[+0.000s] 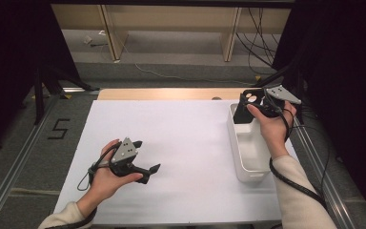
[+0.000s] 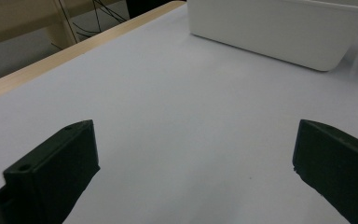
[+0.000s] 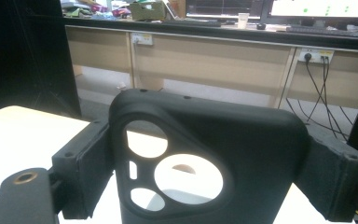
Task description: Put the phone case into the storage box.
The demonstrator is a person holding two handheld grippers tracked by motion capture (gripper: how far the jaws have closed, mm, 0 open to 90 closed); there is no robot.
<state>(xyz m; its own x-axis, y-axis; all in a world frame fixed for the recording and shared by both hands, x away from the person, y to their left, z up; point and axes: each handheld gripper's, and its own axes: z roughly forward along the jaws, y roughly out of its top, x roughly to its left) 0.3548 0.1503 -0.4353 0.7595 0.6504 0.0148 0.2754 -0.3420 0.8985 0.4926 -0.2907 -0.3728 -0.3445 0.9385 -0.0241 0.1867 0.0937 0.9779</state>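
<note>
The right gripper [image 1: 249, 106] is held up above the far end of the white rectangular bin [image 1: 246, 168], which sits along the right side of the white table surface [image 1: 181, 143]. Between its jaws is a black phone case [image 1: 246, 105], and in the right gripper view that phone case [image 3: 242, 154] stands upright with both black pads pressed against its two side edges, so the claw is closed on it at a fairly wide setting. The case shows a raised camera frame with two round cutouts, a smaller oval one and a narrow slot, and the pale table shows through them. The left gripper [image 1: 143, 157] rests low over the near left part of the table, in the person's left hand [image 1: 106, 179], well apart from the bin. In the left gripper view its jaws stand wide, with nothing but bare table between them, and the bin [image 2: 279, 28] lies ahead of them at the top of that view. A light wooden strip [image 1: 171, 93] edges the far side of the table
</note>
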